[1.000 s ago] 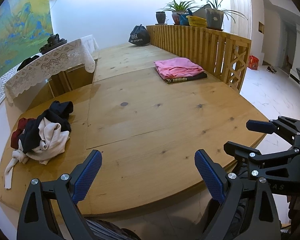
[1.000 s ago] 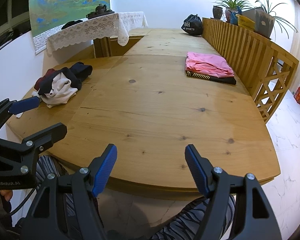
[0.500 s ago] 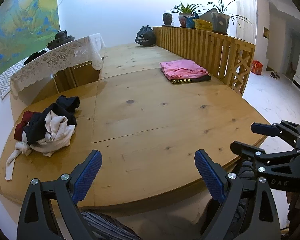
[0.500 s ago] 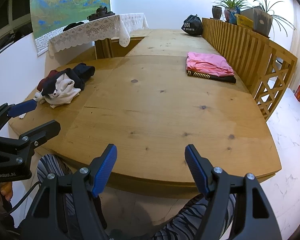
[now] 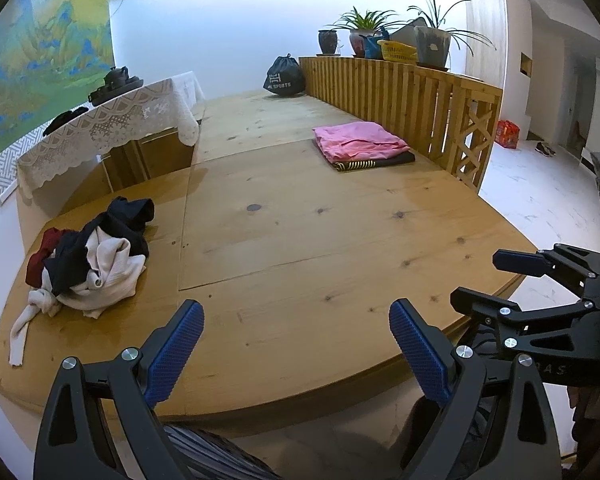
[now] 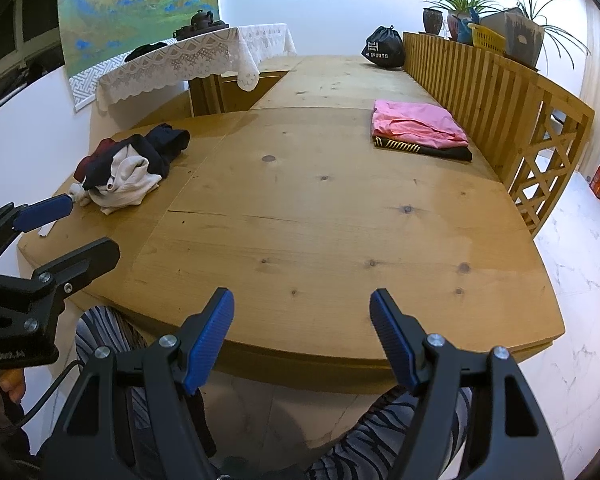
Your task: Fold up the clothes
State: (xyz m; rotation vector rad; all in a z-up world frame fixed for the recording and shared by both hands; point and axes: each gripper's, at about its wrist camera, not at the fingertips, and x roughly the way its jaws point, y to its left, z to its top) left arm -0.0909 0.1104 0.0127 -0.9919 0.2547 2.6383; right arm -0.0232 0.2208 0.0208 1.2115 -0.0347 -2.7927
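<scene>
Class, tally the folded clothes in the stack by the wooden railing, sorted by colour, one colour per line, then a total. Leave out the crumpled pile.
Pink: 1, the pink garment on top
Black with yellow stripes: 1, the black garment underneath
Total: 2 visible in the stack; any thinner layers between them cannot be told.

Room bright, even light. White back wall [image 5: 228, 20] blown out and glaring in both views. Soft faint shadows under the wooden table [image 6: 340, 208] edge. Strong fisheye bending, dark vignette at corners. Focus sharp throughout, no motion blur.
</scene>
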